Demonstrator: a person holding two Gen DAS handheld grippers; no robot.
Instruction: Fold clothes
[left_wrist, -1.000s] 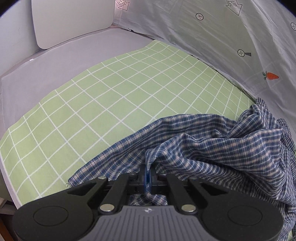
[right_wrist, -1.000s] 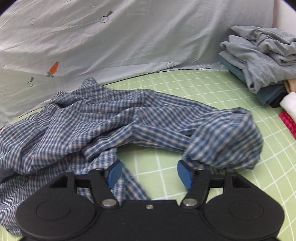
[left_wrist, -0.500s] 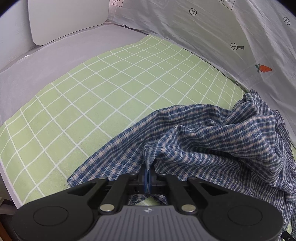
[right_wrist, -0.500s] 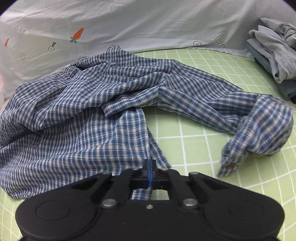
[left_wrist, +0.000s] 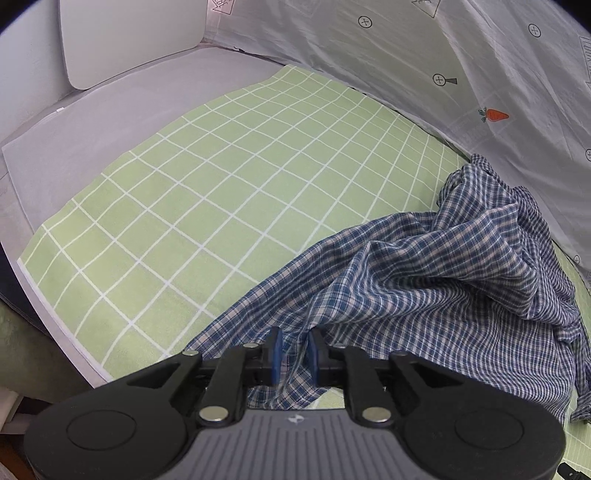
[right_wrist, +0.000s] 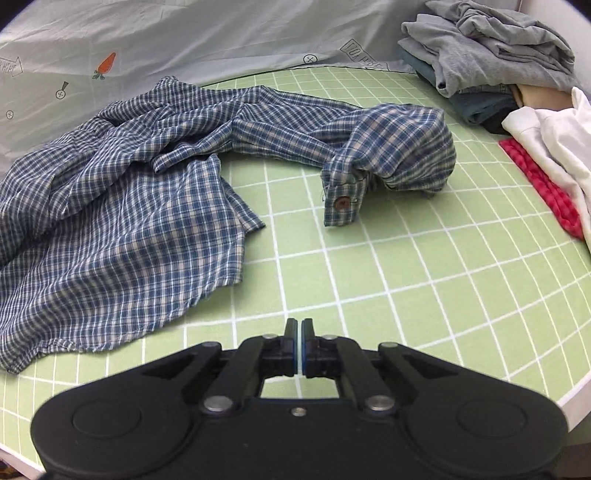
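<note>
A blue-and-white checked shirt (left_wrist: 443, 280) lies crumpled on the green grid mat (left_wrist: 229, 206). In the left wrist view my left gripper (left_wrist: 294, 354) is at the shirt's near edge, its blue pads slightly apart with a fold of the cloth loose between them. In the right wrist view the shirt (right_wrist: 122, 206) spreads to the left, and its buttoned cuff (right_wrist: 341, 203) curls at the centre. My right gripper (right_wrist: 299, 347) is shut on nothing, over bare mat (right_wrist: 406, 280), a little apart from the shirt's hem.
A stack of folded grey and blue clothes (right_wrist: 491, 55) sits at the far right, with white cloth (right_wrist: 554, 147) and red cloth (right_wrist: 543, 184) beside it. A pale printed sheet (left_wrist: 443, 74) rises behind the mat. The mat's near edge (right_wrist: 576, 395) drops off at the right.
My left gripper's pads, shut on the shirt before, have parted slightly. The right gripper went from open to shut and now sits back from the shirt's hem.
</note>
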